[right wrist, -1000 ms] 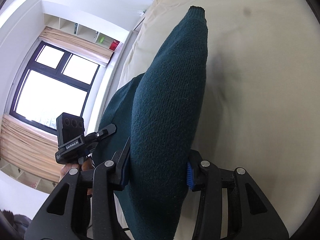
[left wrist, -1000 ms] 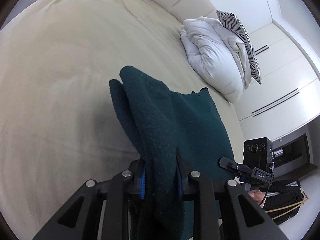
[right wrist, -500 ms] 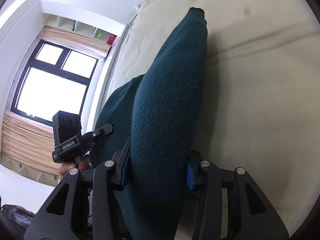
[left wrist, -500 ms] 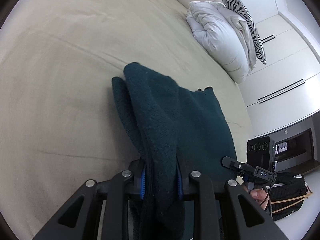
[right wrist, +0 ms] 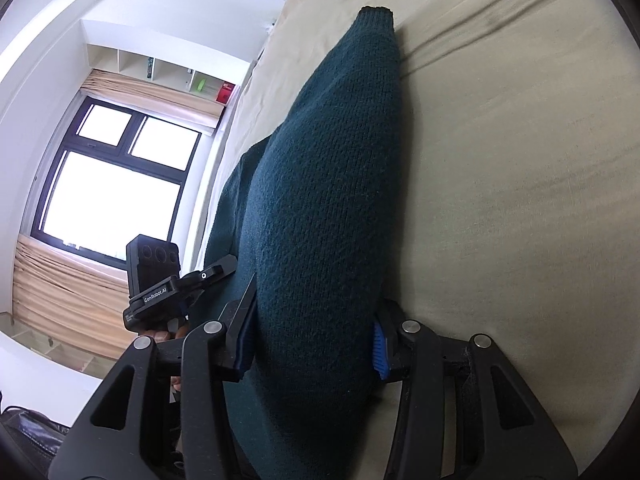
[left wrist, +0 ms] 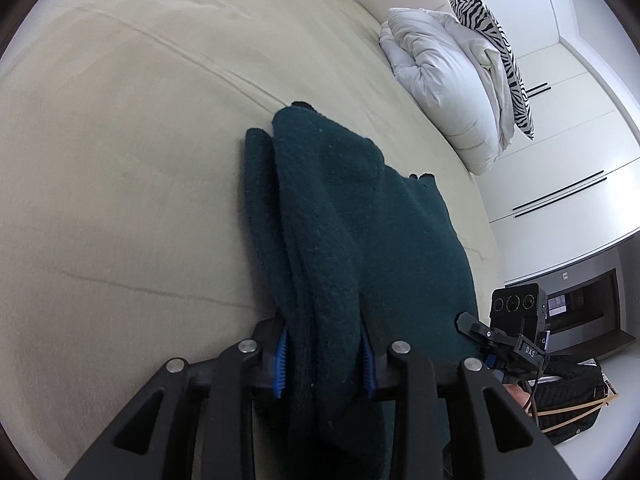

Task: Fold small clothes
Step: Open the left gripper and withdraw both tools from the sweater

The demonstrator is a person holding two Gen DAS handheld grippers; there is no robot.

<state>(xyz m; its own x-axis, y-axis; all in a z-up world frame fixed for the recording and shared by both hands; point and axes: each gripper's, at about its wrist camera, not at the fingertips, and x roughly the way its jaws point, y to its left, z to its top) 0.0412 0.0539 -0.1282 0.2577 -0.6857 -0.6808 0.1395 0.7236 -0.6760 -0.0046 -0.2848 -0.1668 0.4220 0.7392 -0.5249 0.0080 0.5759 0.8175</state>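
Observation:
A dark green knit sweater (left wrist: pixel 360 220) lies folded lengthwise on the cream bed (left wrist: pixel 120 160), its far end resting on the sheet. My left gripper (left wrist: pixel 323 360) has a thick bunch of the near edge between its blue pads; its jaws are opening, and the fabric still fills the gap. In the right wrist view the sweater (right wrist: pixel 320 160) runs away from me as a long roll, and my right gripper (right wrist: pixel 314 348) is shut on its near end. Each view shows the other gripper, held by a hand beside the sweater.
A white duvet (left wrist: pixel 440 80) and a zebra-print pillow (left wrist: pixel 504 52) sit at the bed's far right, before white wardrobe doors (left wrist: pixel 560 160). A black bag (left wrist: pixel 572 400) is on the floor at right. A window (right wrist: pixel 112 184) with curtains lies beyond the bed's left side.
Both grippers came down and forward with the sweater, which now lies closer to the sheet. The left pads stand slightly wider apart than before.

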